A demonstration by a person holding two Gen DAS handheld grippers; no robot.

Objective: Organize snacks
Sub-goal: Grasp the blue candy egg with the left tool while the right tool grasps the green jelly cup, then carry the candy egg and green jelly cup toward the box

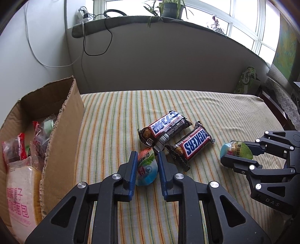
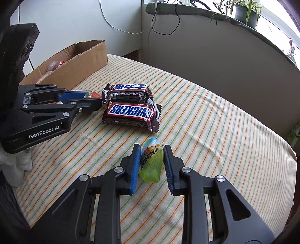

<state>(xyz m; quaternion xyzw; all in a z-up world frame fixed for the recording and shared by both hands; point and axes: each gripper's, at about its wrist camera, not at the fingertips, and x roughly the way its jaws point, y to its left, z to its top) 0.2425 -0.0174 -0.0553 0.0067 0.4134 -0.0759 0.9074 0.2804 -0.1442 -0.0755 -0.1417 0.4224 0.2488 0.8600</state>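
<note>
Two Snickers bars lie side by side on the striped cloth: the nearer one and the farther one. My left gripper is around a blue and white egg-shaped snack packet, jaws close on both sides. My right gripper is around a green and blue egg-shaped snack packet, pads near its sides. Both packets rest on the cloth.
An open cardboard box with bread and several wrapped snacks stands at the left. The bed's striped cloth ends at a wall behind. A windowsill with a plant is above.
</note>
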